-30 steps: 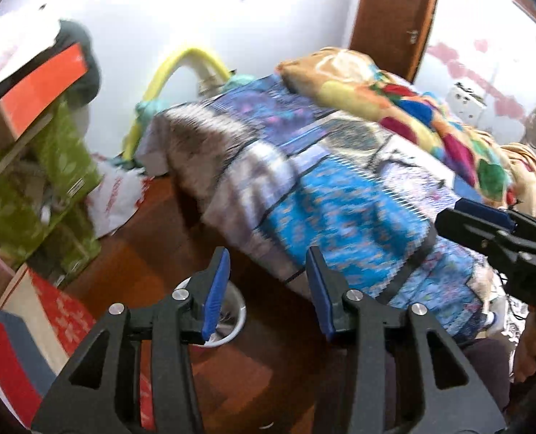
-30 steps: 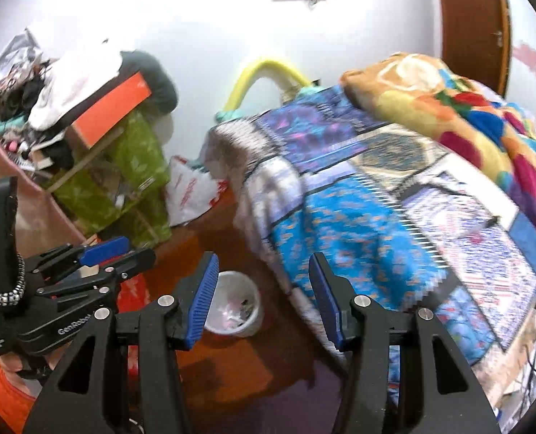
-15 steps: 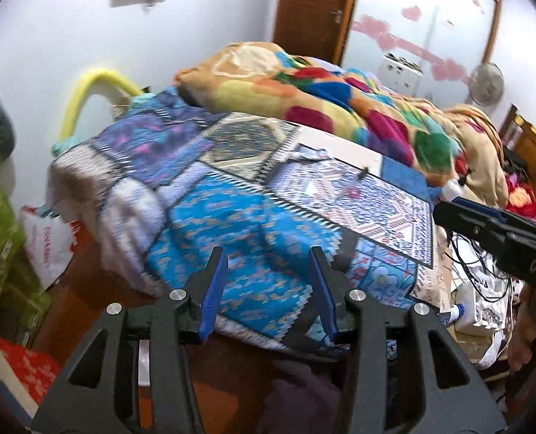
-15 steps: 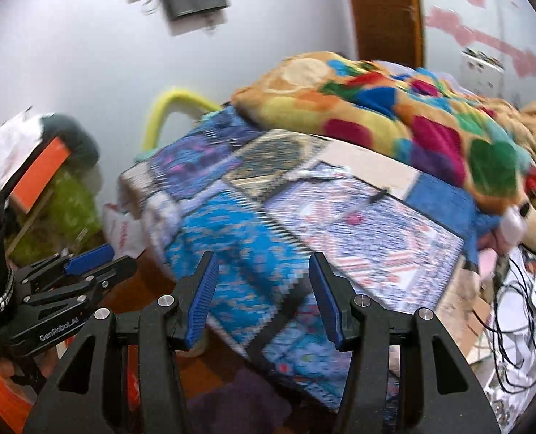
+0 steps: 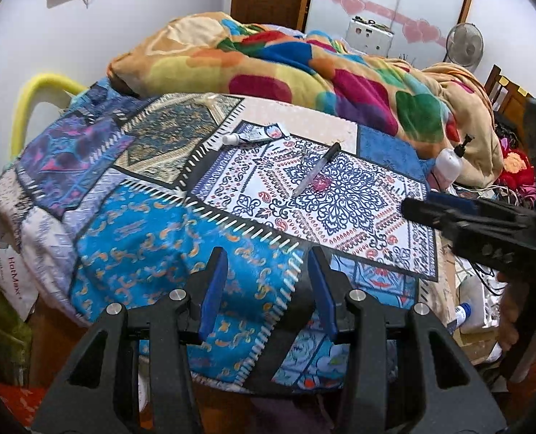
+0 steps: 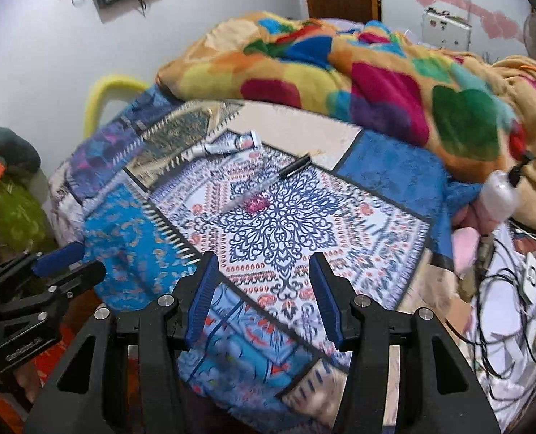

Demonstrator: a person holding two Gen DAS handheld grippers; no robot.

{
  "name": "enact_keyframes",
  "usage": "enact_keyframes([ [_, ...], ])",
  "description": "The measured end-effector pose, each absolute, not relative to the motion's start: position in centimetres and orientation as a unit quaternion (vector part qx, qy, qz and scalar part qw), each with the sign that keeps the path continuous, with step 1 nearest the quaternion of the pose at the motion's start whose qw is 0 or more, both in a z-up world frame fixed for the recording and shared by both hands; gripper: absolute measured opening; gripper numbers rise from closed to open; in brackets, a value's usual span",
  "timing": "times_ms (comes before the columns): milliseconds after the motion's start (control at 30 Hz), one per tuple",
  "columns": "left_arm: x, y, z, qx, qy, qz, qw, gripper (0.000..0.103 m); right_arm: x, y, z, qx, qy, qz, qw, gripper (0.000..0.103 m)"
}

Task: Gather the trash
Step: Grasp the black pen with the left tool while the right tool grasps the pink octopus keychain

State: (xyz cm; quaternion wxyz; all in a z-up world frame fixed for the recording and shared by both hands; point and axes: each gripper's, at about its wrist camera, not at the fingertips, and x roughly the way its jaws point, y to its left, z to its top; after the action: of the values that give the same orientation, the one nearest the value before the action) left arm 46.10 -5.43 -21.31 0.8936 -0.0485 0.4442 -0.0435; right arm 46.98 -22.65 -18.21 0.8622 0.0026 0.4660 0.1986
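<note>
We hold both the left gripper (image 5: pixel 268 289) and right gripper (image 6: pixel 260 296) wide open and empty over the near edge of the bed (image 5: pixel 152 253). The squeezed tube (image 5: pixel 255 133), pen (image 5: pixel 316 169) and pink wrapper (image 6: pixel 255 203) lie mid-bed, the tube farthest back. Only the right view shows the cables (image 6: pixel 502 307) at the right edge.

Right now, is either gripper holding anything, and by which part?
Nothing is held: left gripper and right gripper are both open and empty above the bed.
</note>
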Motion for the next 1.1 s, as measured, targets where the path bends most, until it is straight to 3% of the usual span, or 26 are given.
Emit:
enact_keyframes([
  [333,50.3,-4.2,-25.2,-0.063,0.47,-0.045,0.879,0.045,54.0,-20.2,-22.7,-0.007,0.498,0.235,0.835,0.048],
  [467,51.3,-4.1,-26.3,-0.055,0.478,-0.047,0.875,0.045,54.7,-18.3,-23.4,-0.066,0.487,0.241,0.837,0.047],
  [667,52.3,-4.1,-27.0,-0.05,0.484,-0.048,0.872,0.045,53.7,-16.6,-24.2,-0.147,0.459,0.247,0.841,0.033],
  [700,52.4,-4.1,-27.1,-0.05,0.484,-0.049,0.872,0.045,53.7,-16.7,-24.1,-0.145,0.457,0.248,0.842,0.026],
  [1100,56.3,-7.1,-27.2,-0.038,0.494,-0.088,0.864,0.045,53.1,-22.5,-19.7,-0.028,0.42,0.237,0.875,0.025],
])
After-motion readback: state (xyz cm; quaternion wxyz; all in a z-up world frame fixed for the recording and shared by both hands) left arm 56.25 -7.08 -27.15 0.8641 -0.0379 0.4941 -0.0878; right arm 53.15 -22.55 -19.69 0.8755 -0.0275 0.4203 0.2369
